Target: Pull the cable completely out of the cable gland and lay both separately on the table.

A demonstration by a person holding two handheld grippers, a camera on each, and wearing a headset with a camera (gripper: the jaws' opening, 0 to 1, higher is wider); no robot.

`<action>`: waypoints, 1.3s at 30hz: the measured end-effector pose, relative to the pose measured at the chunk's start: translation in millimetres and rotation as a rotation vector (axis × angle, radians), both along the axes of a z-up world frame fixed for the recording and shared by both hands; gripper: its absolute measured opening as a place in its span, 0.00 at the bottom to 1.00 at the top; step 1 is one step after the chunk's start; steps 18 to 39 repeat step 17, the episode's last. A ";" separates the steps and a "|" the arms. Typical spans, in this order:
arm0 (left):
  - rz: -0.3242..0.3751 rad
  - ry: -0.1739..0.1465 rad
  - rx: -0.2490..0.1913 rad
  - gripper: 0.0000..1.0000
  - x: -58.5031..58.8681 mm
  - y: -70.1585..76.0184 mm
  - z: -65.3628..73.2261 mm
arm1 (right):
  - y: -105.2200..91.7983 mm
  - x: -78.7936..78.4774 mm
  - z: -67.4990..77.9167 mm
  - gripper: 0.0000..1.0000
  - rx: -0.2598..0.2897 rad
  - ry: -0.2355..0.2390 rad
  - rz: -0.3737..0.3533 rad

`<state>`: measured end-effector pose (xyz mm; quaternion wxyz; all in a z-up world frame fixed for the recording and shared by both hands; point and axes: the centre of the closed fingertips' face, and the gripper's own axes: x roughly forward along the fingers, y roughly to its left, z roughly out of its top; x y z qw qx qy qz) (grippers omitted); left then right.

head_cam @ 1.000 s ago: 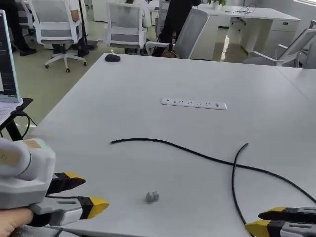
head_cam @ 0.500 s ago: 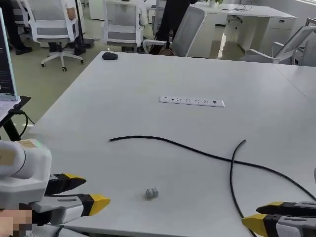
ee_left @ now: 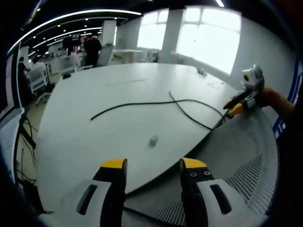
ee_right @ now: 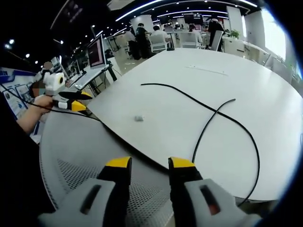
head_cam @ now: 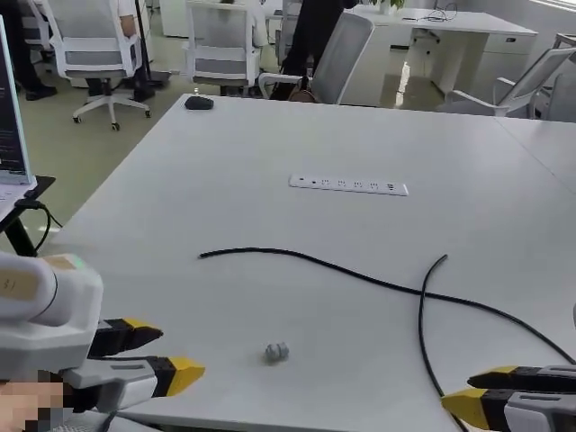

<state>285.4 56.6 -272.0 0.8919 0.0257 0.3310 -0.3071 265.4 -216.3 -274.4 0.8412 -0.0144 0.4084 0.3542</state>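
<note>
A thin black cable (head_cam: 360,279) lies loose on the broad white surface (head_cam: 270,153). One free end points left near the middle. From there the line runs right and towards the near edge, and a second free end curls up and back so that the cable crosses over itself once, right of centre. The small grey cable gland (head_cam: 276,352) sits by itself closer to the near edge, well apart from the cable and touching nothing but the surface. It is between the two grippers and nearer the left one. The left gripper (head_cam: 178,351), white-bodied with yellow-tipped black jaws, hovers at the near left corner with its jaws spread to a clear gap and nothing between them; its own view looks along those jaws towards the gland. The right gripper (head_cam: 461,391) hangs at the near right edge, just beside the stretch of cable that runs off the front. Its jaws are likewise parted and empty, though from the head view they look closer together. Farther back lie a slim white power strip (head_cam: 347,185) and, near the far corner, a dark computer mouse (head_cam: 198,103) — both well clear of the cable. Beyond the surface stand white office chairs (head_cam: 220,40).
</note>
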 end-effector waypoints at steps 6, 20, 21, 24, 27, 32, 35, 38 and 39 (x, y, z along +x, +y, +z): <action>-0.003 -0.007 -0.012 0.47 -0.3 -1.2 2.4 | 2.1 -1.2 0.0 0.32 0.002 0.002 0.003; -0.016 0.013 0.009 0.46 -4.0 -2.0 -3.6 | 2.8 -2.7 -0.3 0.31 -0.006 0.011 0.029; -0.016 0.013 0.009 0.46 -4.0 -2.0 -3.6 | 2.8 -2.7 -0.3 0.31 -0.006 0.011 0.029; -0.016 0.013 0.009 0.46 -4.0 -2.0 -3.6 | 2.8 -2.7 -0.3 0.31 -0.006 0.011 0.029; -0.016 0.013 0.009 0.46 -4.0 -2.0 -3.6 | 2.8 -2.7 -0.3 0.31 -0.006 0.011 0.029; -0.016 0.013 0.009 0.46 -4.0 -2.0 -3.6 | 2.8 -2.7 -0.3 0.31 -0.006 0.011 0.029; -0.016 0.013 0.009 0.46 -4.0 -2.0 -3.6 | 2.8 -2.7 -0.3 0.31 -0.006 0.011 0.029; -0.016 0.013 0.009 0.46 -4.0 -2.0 -3.6 | 2.8 -2.7 -0.3 0.31 -0.006 0.011 0.029; -0.016 0.013 0.009 0.46 -4.0 -2.0 -3.6 | 2.8 -2.7 -0.3 0.31 -0.006 0.011 0.029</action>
